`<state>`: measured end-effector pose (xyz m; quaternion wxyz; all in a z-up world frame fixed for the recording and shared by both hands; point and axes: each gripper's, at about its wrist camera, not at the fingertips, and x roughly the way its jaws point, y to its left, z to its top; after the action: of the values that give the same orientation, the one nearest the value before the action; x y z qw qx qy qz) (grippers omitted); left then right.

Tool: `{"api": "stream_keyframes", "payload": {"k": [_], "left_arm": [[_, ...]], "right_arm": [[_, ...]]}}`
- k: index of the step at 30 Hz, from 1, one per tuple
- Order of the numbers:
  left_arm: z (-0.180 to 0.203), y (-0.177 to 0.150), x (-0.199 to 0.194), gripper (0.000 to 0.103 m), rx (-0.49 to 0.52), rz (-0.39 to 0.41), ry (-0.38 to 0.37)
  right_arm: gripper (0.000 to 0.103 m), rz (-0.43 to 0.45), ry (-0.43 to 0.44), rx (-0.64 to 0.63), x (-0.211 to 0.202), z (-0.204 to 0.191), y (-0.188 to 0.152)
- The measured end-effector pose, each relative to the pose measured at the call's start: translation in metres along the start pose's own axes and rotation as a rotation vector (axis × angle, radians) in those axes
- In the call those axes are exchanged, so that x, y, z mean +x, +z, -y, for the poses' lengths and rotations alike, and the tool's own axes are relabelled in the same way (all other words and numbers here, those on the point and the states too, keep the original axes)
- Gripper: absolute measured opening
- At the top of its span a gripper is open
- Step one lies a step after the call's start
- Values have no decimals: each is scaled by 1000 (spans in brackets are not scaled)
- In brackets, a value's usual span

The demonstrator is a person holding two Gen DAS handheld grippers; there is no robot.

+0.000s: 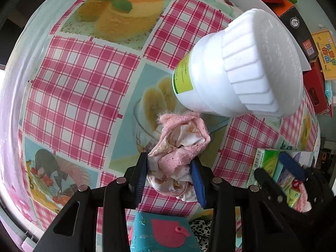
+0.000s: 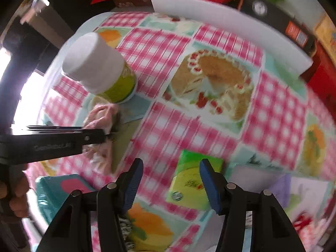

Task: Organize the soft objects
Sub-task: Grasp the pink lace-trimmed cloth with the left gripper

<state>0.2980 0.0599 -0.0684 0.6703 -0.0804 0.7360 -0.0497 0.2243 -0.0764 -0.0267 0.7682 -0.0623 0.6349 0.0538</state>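
Left fingers [image 1: 141, 175]: blue pads pinched onto a cloth [image 1: 178, 147]; left gripper [image 1: 168, 178] closed on it, above the table.
Right fingers [image 2: 134, 183]: spread wide, nothing between them; right gripper [image 2: 172, 184] hangs over a green pack [image 2: 189, 187], whether touching it I cannot tell.
Teal pouch [image 1: 166, 233]: nearest, at 6 o'clock in the left view, with a pink patch; a leopard-print piece [image 1: 202, 231] just beside it at 5 o'clock.
Cloth look: pink terry, crumpled, with a white printed lining showing in the folds; a fuzzy fringe along its far edge.
Cloth axis: long axis runs away from the fingers, near end hanging below the pads, far end pointing to 12 o'clock toward the jar [image 1: 235, 63].
Cloth place: centre of the left view; at 9 o'clock in the blurred right view.
Jar: white, ribbed lid, green label, upright just beyond the cloth.
Tablecloth [image 1: 84, 73]: pink check with dessert pictures.
Boxes [image 1: 315, 48]: far edge, at 2 o'clock.
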Motion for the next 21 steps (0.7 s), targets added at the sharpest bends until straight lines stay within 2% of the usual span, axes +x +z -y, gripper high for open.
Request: {"api": "stream_keyframes", "payload": {"k": [6,12,21], "left_arm": [[0,2,1,41,13,-4,2],[1,1,2,41,26,-2,2],[1,-2,3,41,33,-6,4]], "right_arm": [[59,-25,-65,-36,11,7,13],[59,-53,-60,-18,17,5,21],[58,-62,-54,12,24,16,15]]}}
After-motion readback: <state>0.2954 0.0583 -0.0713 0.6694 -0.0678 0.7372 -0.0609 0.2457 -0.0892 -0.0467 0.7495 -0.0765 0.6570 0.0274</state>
